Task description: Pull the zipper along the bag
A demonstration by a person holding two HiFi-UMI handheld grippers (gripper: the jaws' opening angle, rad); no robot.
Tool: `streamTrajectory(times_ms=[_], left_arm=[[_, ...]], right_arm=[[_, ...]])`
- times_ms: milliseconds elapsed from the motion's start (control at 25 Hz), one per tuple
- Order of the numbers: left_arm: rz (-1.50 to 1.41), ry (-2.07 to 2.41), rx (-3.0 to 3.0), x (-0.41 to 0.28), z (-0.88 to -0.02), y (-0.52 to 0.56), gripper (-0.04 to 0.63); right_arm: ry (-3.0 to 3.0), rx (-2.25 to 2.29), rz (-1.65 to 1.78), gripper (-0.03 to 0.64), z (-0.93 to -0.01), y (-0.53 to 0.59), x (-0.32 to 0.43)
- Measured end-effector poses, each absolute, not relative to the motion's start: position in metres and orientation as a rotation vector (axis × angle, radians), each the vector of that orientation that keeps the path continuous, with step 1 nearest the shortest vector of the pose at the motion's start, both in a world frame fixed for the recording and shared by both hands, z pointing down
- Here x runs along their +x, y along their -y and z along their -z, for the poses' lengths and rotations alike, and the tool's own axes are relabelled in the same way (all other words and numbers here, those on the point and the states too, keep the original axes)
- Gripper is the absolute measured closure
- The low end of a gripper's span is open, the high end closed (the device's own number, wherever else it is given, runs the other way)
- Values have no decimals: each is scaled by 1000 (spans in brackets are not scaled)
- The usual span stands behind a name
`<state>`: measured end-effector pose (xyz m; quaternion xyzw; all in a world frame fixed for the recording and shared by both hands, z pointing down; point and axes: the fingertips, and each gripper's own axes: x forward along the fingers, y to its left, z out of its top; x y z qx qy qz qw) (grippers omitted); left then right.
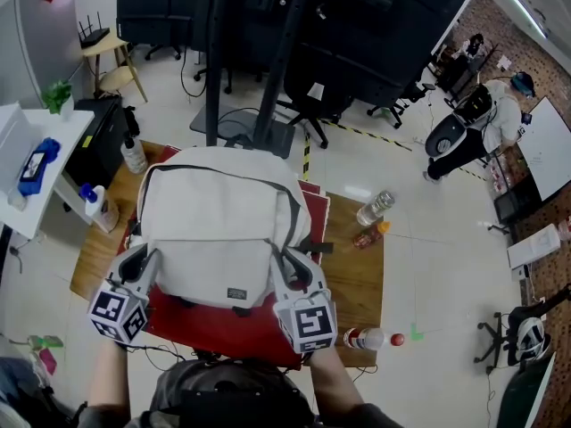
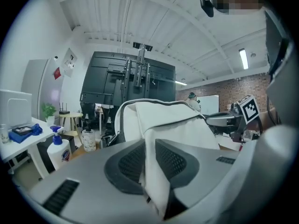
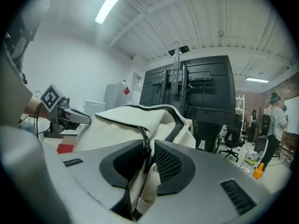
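The wooden desk (image 1: 359,279) is carrying a red mat (image 1: 210,326). Its near edge is disappearing behind the person's head at the bottom of the head view.

A pale backpack (image 1: 219,221) is lying on the mat. Its long axis is running straight away from the person: the rounded top is pointing to the far desk edge and the bottom, with a small dark label (image 1: 236,293), is facing the person. A dark zipper (image 1: 223,168) is arching over the top and coming down both sides. Its lower ends are vanishing behind the tools.

The left tongs (image 1: 145,264) are sitting at the bag's near left corner and the right tongs (image 1: 291,273) at its near right corner, both pointing away from the person.

In the left gripper view the left tongs (image 2: 149,149) are pinching a fold of the pale fabric, which is filling the gap between the pads. No zipper is showing at that pinch.

In the right gripper view the right tongs (image 3: 148,155) are clamping the bag's side seam, with the zipper (image 3: 142,131) running down between the pads. Whether the dark piece there is the slider itself is hard to make out.
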<state>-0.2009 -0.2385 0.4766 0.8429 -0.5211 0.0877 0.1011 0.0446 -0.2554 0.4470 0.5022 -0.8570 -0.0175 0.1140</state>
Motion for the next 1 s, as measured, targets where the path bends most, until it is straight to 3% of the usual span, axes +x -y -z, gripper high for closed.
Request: streamTrajectory(times_ms=[200, 400, 520, 720, 800, 1000], left_arm=[[-278, 1556, 2498, -194, -476, 233, 423], [-245, 1589, 2490, -192, -464, 229, 359], [-196, 1627, 2494, -192, -447, 225, 353], [-73, 1661, 2556, -181, -406, 216, 354], [-22, 1667, 2586, -175, -390, 212, 357], [52, 1678, 2624, -161, -373, 208, 429]], right_arm=[[2537, 1433, 40, 484, -447, 250, 42], [2553, 1394, 55, 376, -446, 243, 37], [2583, 1448, 76, 373, -433, 240, 41], [2651, 1556, 183, 466, -392, 228, 54], [2686, 1568, 217, 466, -376, 224, 55], [2731, 1616, 321, 588, -350, 219, 58]])
